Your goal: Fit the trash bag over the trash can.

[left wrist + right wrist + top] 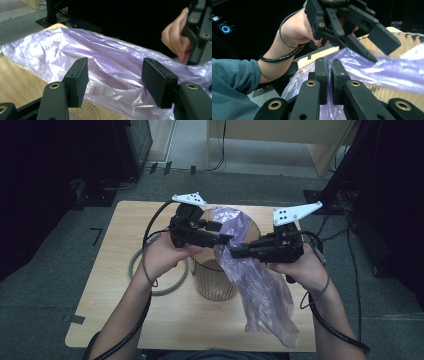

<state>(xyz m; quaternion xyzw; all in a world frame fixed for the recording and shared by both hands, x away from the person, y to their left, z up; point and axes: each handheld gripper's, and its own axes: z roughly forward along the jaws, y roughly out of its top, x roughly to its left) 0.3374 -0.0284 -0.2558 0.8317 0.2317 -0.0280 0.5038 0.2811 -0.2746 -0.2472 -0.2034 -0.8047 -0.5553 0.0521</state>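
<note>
Right claw [328, 72] grips the purple bag [260, 285] draped over the ribbed bin [212, 280]; left claw [117, 75] stands released above the bag

The ribbed bin [214, 279] stood mid-table with the purple bag [260, 285] draped across its mouth and down its right side, blocking any way in from above or the right. The grey ring [160, 287] lay just left of the bin. The table [107, 320] lay bare at the front left and far left
</note>
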